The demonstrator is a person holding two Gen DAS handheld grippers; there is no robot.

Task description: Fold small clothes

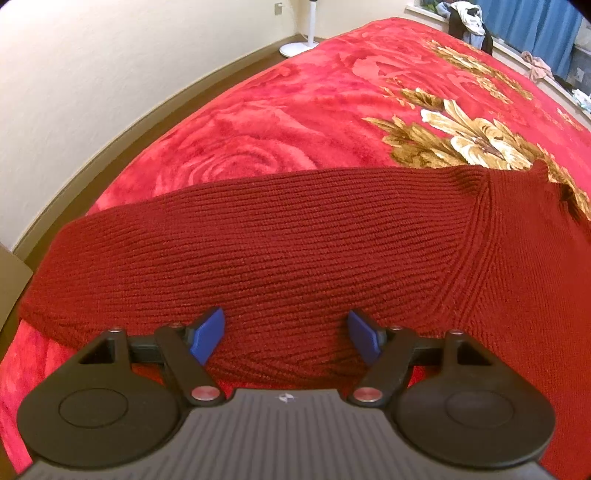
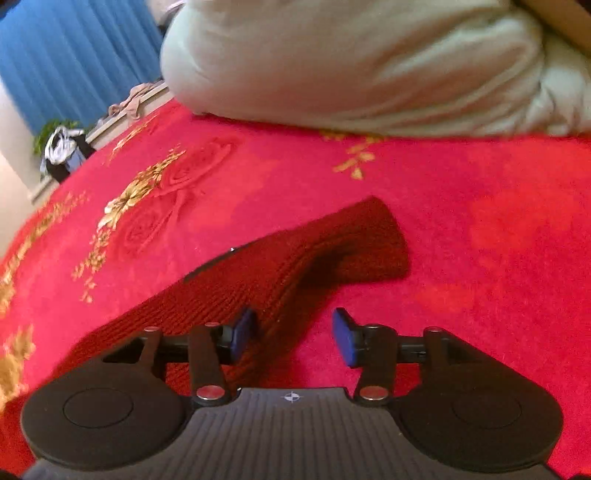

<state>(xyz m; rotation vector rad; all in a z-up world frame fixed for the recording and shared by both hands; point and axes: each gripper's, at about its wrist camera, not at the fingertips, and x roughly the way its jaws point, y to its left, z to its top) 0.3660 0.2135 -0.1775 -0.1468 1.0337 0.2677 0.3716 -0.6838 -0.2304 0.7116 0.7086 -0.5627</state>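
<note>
A dark red ribbed knit garment [image 1: 280, 251] lies flat on the red flowered blanket [image 1: 280, 110]. My left gripper [image 1: 286, 338] hovers over its near edge with the blue pads wide apart and nothing pinched. In the right wrist view the same knit garment [image 2: 280, 273] runs from lower left to a sleeve or corner end [image 2: 376, 236] lying on the blanket. My right gripper [image 2: 293, 338] is open above the garment's edge. Its left pad [image 2: 243, 332] is over the knit and the right pad [image 2: 345, 341] is over bare blanket.
A large pale pillow or duvet [image 2: 369, 66] lies on the blanket beyond the garment. Blue curtains [image 2: 74, 55] and a windowsill with piled clothes [image 1: 469, 22] are at the far side. A white fan stand [image 1: 299, 46] is on the floor by the cream wall.
</note>
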